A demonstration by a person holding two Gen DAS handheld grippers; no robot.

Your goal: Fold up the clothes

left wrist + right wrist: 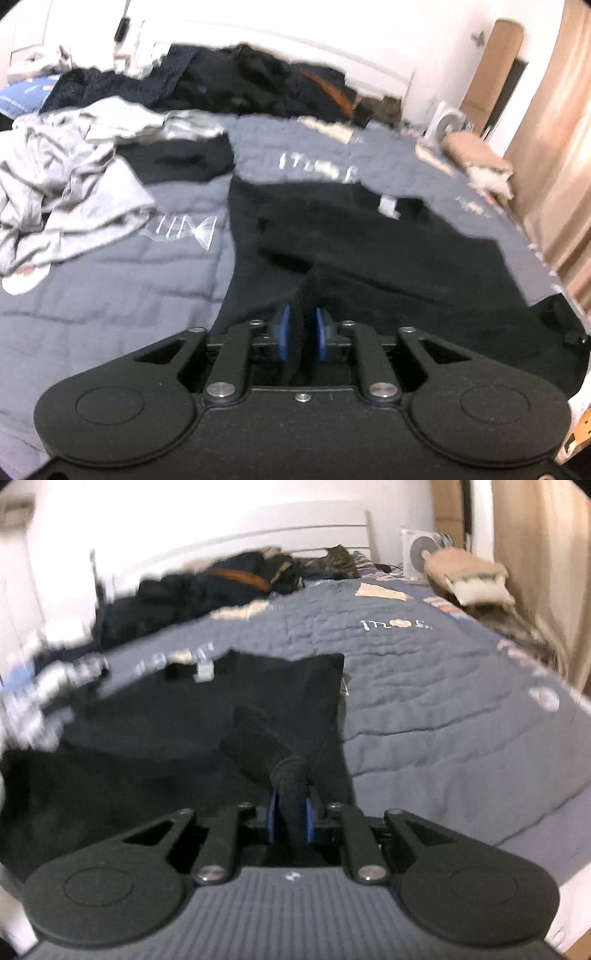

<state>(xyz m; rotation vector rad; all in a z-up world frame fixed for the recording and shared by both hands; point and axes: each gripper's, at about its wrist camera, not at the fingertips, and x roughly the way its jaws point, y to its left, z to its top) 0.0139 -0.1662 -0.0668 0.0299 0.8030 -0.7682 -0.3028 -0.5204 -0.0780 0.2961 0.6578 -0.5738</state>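
Observation:
A black garment (369,251) lies spread on the grey-blue quilt (110,295), with a small white tag near its far edge. My left gripper (303,325) is shut on a bunched ribbed edge of that garment, the cloth pinched between its blue pads (283,332). In the right wrist view the same black garment (147,738) stretches to the left, and my right gripper (290,812) is shut on another ribbed edge of it, lifted off the quilt (443,720). Both pictures are blurred.
A heap of grey clothes (62,177) lies at the left of the bed. Dark clothes (229,85) are piled along the white headboard. A white fan (421,550) and a beige bundle (465,576) sit at the far right, beside a curtain (554,166).

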